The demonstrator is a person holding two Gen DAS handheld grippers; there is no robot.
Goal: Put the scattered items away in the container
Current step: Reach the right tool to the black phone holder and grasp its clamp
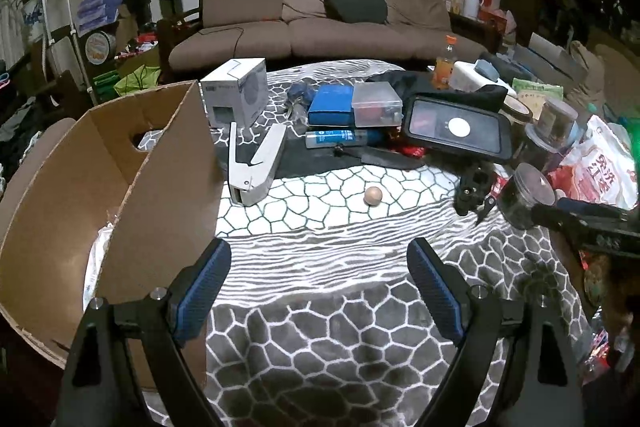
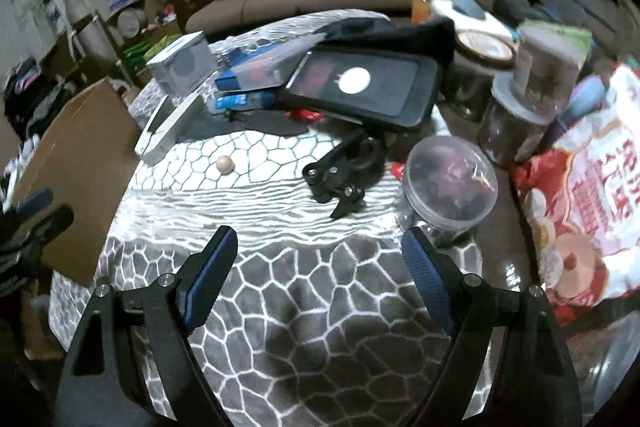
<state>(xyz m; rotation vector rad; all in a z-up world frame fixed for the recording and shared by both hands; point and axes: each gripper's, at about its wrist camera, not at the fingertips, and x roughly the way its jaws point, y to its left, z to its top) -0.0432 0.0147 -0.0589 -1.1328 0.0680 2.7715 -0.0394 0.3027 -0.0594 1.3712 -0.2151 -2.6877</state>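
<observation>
Above the blanket (image 1: 320, 327), both grippers tilt downward, empty.

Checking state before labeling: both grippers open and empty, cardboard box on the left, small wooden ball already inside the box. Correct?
Not quite. The wooden ball is not in the cardboard box; it lies on the patterned blanket, apart from the box, as the left wrist view shows. The rest holds: left gripper and right gripper are open and empty.

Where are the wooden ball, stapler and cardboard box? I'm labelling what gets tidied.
wooden ball (image 1: 373, 195), left wrist view, middle of ball
stapler (image 1: 256, 163), left wrist view, its white body
cardboard box (image 1: 176, 163), left wrist view, outer side wall
</observation>
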